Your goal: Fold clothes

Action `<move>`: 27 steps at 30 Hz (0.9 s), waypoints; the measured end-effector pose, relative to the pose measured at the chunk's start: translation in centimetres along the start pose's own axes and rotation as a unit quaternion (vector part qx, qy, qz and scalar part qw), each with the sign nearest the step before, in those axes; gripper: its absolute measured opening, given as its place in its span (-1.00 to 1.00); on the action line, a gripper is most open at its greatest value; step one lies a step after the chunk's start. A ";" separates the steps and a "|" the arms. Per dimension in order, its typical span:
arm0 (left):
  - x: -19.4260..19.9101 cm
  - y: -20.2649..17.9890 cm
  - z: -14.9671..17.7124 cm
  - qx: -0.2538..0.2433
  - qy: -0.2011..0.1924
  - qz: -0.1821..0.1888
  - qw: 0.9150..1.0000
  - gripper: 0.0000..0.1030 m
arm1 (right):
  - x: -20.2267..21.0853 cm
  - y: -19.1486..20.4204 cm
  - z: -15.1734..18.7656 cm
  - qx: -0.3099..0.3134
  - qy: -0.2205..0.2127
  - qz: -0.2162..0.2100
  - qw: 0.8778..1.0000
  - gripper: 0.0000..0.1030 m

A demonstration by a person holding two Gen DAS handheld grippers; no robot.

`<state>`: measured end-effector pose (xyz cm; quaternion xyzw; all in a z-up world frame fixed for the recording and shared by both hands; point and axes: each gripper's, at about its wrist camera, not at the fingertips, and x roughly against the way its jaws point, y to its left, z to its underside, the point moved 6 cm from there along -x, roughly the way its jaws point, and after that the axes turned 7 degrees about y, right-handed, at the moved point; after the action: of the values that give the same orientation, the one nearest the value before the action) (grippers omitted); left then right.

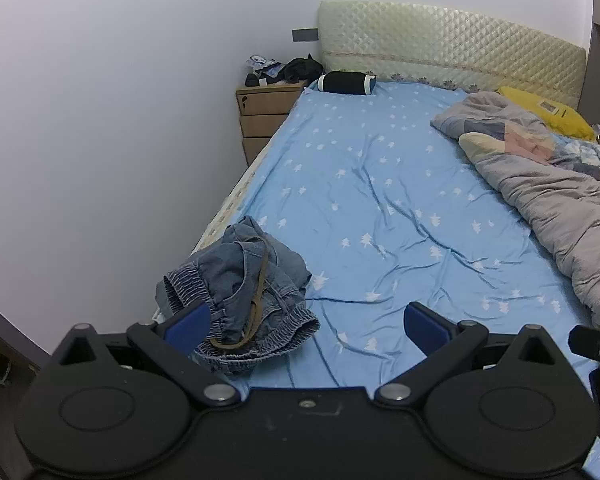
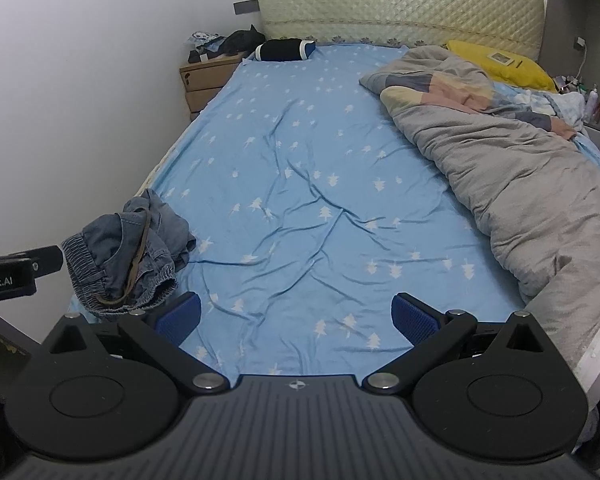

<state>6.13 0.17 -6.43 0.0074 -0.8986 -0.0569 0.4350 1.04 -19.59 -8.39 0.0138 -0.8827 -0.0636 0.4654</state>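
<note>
A crumpled pair of blue denim shorts point(image 1: 240, 292) with an elastic waistband and a brown drawstring lies near the front left corner of the bed; it also shows in the right wrist view point(image 2: 128, 256). My left gripper point(image 1: 306, 326) hovers just in front of the shorts, open, its left pad overlapping them in the picture, nothing between the fingers. My right gripper point(image 2: 296, 318) is open over bare sheet, to the right of the shorts. The left gripper's body point(image 2: 16, 270) pokes in at the left edge of the right wrist view.
The bed has a wrinkled light blue sheet point(image 1: 380, 208) with white tree prints. A grey quilt point(image 2: 520, 184) is bunched along the right side, with a yellow pillow point(image 2: 500, 64) behind it. A dark bolster point(image 2: 284, 50) lies by the headboard. A wooden nightstand point(image 1: 264, 116) stands against the white wall.
</note>
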 end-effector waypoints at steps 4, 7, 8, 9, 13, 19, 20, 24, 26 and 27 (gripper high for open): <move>0.0 0.2 0.0 0.004 0.000 -0.002 1.000 1.00 | -0.2 0.0 -0.3 0.004 0.000 -0.003 1.000 1.00; -0.1 0.3 0.0 0.007 0.002 -0.006 1.000 1.00 | -0.3 -0.1 -0.4 0.003 0.001 -0.006 1.000 1.00; -0.2 0.3 0.0 0.008 0.003 -0.007 1.000 1.00 | -0.3 -0.2 -0.5 0.003 0.002 -0.006 1.000 1.00; -0.2 0.3 0.0 0.009 0.004 -0.008 1.000 1.00 | -0.4 -0.2 -0.5 0.003 0.002 -0.007 1.000 1.00; -0.3 0.5 -0.1 0.018 0.009 -0.012 1.000 1.00 | -0.4 -0.4 -0.7 0.003 0.002 -0.016 1.000 1.00; 0.4 2.3 -0.4 0.059 -0.014 -0.060 0.996 1.00 | -0.3 -0.5 -0.8 0.011 -0.005 -0.049 0.999 0.98; 0.7 3.0 -0.5 0.067 -0.024 -0.075 0.995 1.00 | -0.2 -0.4 -0.9 0.012 -0.009 -0.068 0.998 0.98; 1.3 5.8 -1.3 0.095 -0.039 -0.097 0.990 1.00 | -0.1 -0.2 -0.9 0.026 -0.020 -0.127 0.991 0.98; 1.5 7.2 -2.2 0.096 -0.042 -0.099 0.990 1.00 | -0.4 0.0 -1.0 0.037 -0.018 -0.140 0.989 0.98; 1.7 8.0 -2.7 0.097 -0.046 -0.102 0.989 1.00 | -0.6 0.1 -1.1 0.043 -0.017 -0.145 0.988 0.98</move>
<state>7.49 7.72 -2.62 0.1385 -0.9134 -0.0138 0.3826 2.26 -19.53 -8.25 0.1608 -0.8810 -0.0928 0.4351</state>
